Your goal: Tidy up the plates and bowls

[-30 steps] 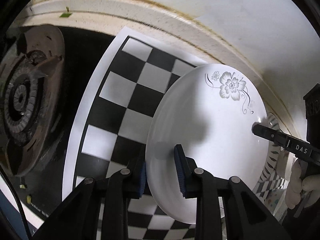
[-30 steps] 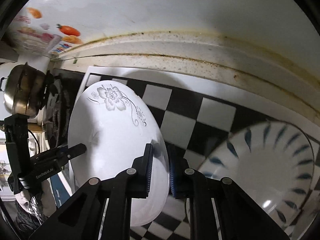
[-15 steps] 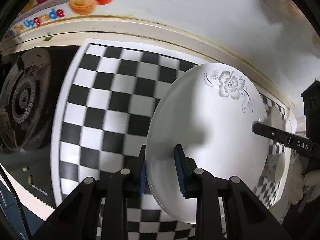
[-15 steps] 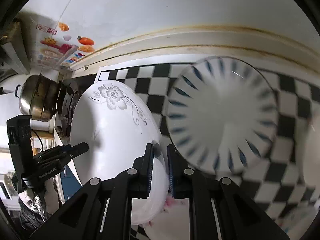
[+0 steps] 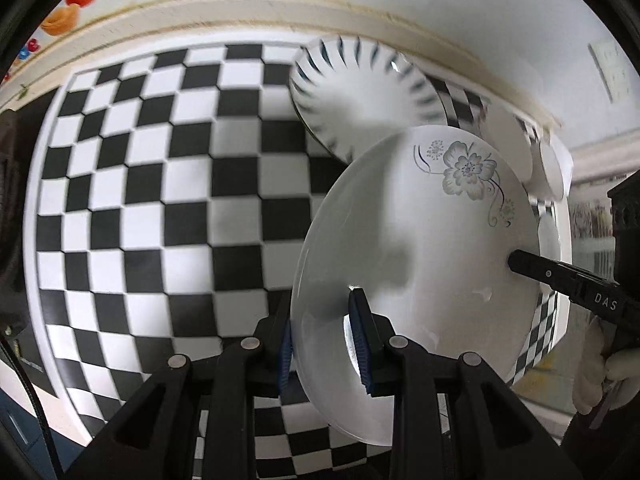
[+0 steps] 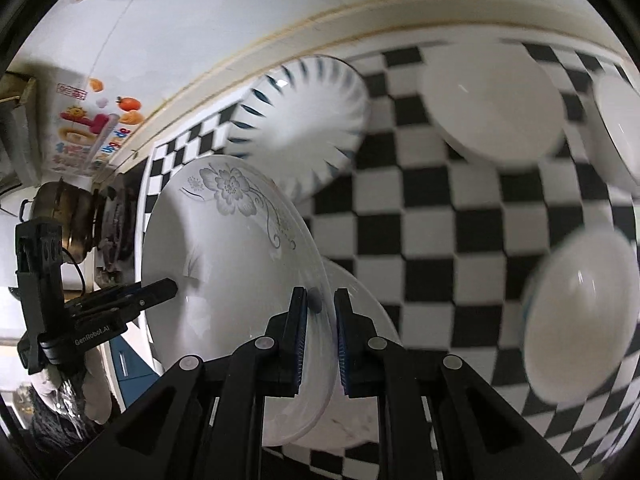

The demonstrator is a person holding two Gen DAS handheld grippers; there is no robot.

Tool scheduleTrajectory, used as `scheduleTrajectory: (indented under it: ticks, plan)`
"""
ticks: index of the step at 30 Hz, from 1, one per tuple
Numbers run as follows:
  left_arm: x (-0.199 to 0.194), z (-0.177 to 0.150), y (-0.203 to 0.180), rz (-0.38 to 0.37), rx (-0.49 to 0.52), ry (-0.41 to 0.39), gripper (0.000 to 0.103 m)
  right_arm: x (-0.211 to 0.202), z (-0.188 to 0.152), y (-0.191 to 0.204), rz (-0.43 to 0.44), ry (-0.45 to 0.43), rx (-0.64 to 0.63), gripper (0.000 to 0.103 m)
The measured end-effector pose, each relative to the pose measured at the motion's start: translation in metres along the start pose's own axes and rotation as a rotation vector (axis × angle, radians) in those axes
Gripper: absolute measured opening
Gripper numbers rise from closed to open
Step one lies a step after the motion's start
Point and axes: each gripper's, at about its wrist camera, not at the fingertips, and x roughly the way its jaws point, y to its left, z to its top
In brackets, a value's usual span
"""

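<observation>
Clamping opposite rims of the flowered plate (image 5: 412,248), left gripper (image 5: 326,340) and right gripper (image 6: 320,336) hold it tilted above the checkered mat (image 5: 160,200), striped plate (image 5: 360,92) just beyond.

Pretty sure we're looking at a home kitchen here. We've got a gas stove burner (image 6: 116,220) off to the side with a brass-coloured pot (image 6: 66,216) next to it, and a checkered mat (image 5: 160,200) spread over the counter. Plates and bowls sit all over it, like the blue-striped plate (image 6: 304,120) and a plain white bowl (image 6: 492,104). The white wall has a grimy cream trim (image 5: 280,12) and a cartoon fruit sticker (image 6: 92,128), so it's a lived-in place.
</observation>
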Motion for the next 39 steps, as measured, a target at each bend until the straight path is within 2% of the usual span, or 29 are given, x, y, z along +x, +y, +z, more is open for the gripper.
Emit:
scheduleTrajectory:
  ticks: [6,14,16,21,24,29,39]
  plan:
    - [0.025,-0.016,-0.014,0.026,0.028,0.059,0.025,0.016,-0.03,-0.025,-0.009,0.024,0.035,0.016]
    - [0.036,-0.025,-0.026,0.103,0.075,0.069,0.026,0.031,-0.053,-0.037,-0.007,0.047,0.047,0.016]
    - [0.036,-0.025,-0.027,0.118,0.074,0.073,0.026,0.032,-0.054,-0.035,-0.012,0.049,0.035,0.016]
    - [0.048,-0.034,-0.035,0.207,0.117,0.089,0.025,0.033,-0.055,-0.026,-0.05,0.047,-0.005,0.015]
    - [0.05,-0.037,-0.039,0.23,0.131,0.083,0.025,0.03,-0.052,-0.03,-0.035,0.049,0.011,0.015]
    - [0.051,-0.036,-0.04,0.227,0.117,0.087,0.025,0.031,-0.051,-0.026,-0.057,0.059,-0.013,0.014]
    - [0.053,-0.032,-0.041,0.255,0.092,0.096,0.025,0.032,-0.05,-0.028,-0.057,0.073,0.022,0.015]
